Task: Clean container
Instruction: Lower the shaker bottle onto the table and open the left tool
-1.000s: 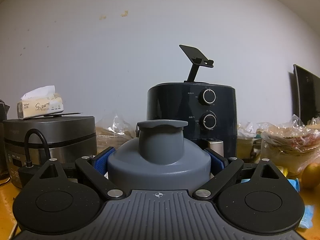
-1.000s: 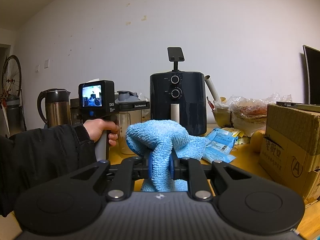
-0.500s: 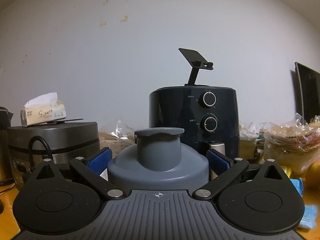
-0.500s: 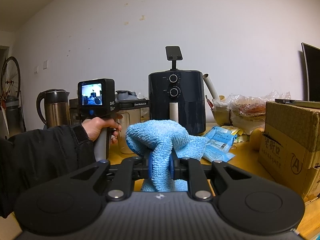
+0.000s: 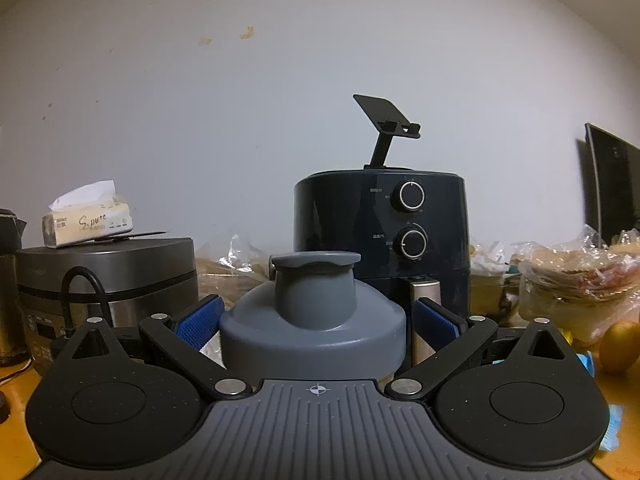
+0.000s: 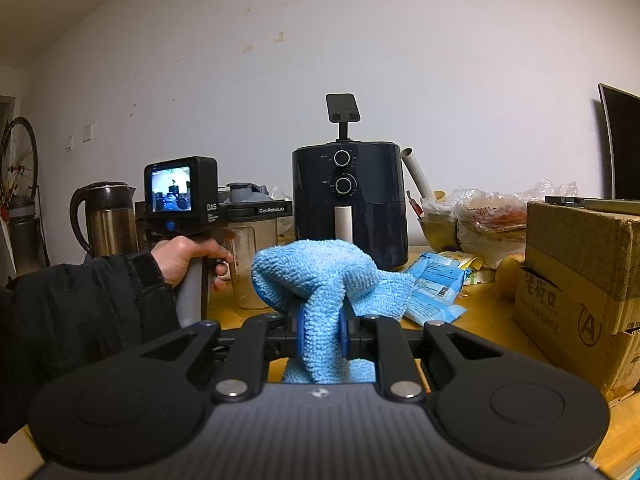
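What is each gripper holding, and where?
Right gripper pinches the blue cloth at a bunched fold. Left gripper straddles the container below its lid; contact unclear.

Your left hand-held gripper (image 5: 314, 322) points level, its blue pads spread wide. Your left hand (image 6: 188, 254), in a dark sleeve, wraps its handle. Your right hand-held gripper (image 6: 322, 334) tips slightly down, jaws nearly closed.

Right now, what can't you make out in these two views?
- Left wrist view: the container's body below its grey lid, hidden by the left gripper frame; pad contact unclear.
- Right wrist view: the right gripper's pads, wrapped by the blue cloth.
- Both views: air fryer dial markings, too small.
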